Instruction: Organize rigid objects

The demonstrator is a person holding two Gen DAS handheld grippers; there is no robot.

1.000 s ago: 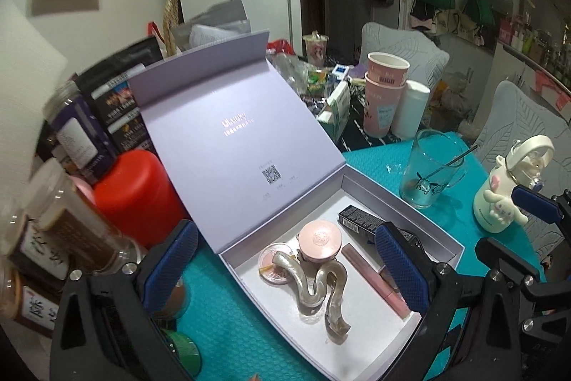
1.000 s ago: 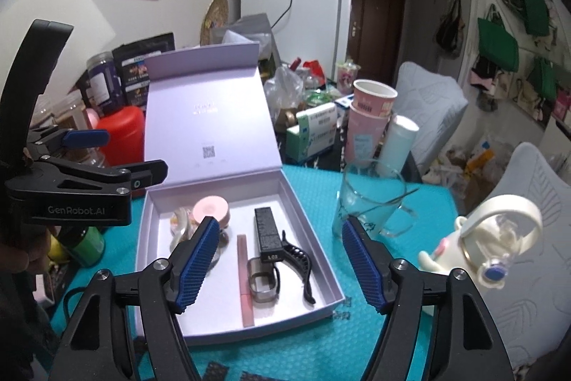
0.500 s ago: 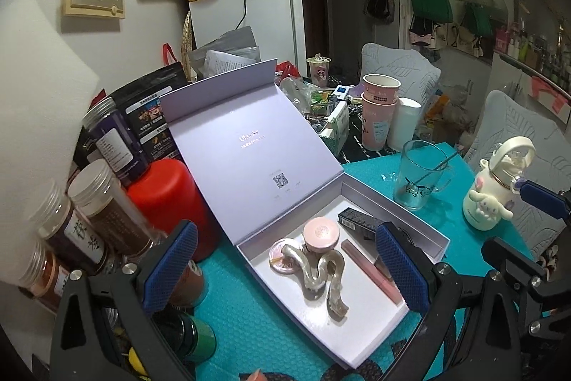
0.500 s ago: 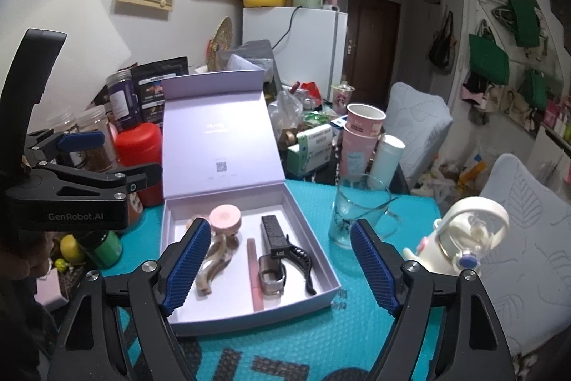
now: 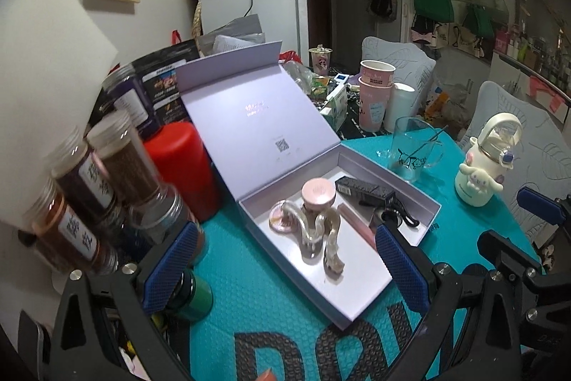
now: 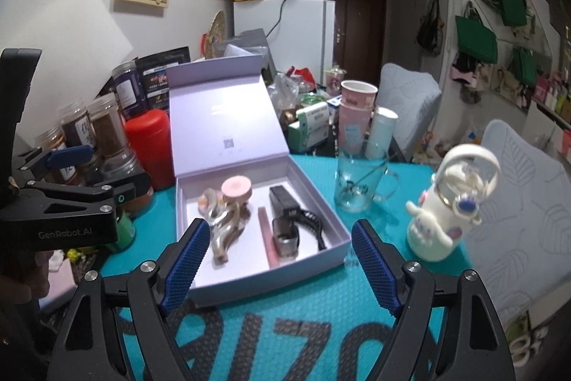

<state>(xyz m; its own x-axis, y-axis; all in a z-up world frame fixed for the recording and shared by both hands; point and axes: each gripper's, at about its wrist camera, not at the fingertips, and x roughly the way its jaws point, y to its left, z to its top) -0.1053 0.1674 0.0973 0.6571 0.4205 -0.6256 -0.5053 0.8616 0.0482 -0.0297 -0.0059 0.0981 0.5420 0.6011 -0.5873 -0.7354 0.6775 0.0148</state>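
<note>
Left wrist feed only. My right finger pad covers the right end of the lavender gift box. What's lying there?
Observer: A smartwatch with a silver case and black strap, lying flat beside the pink tube.
Operator: Right gripper? I only see one blue pad at my frame edge.
Observer: The right gripper is open and empty, its pads straddling the near wall of the lavender gift box.
Operator: Where does my gripper sit relative to the box?
Observer: The left gripper is open, left of the box, in front of the red canister.
</note>
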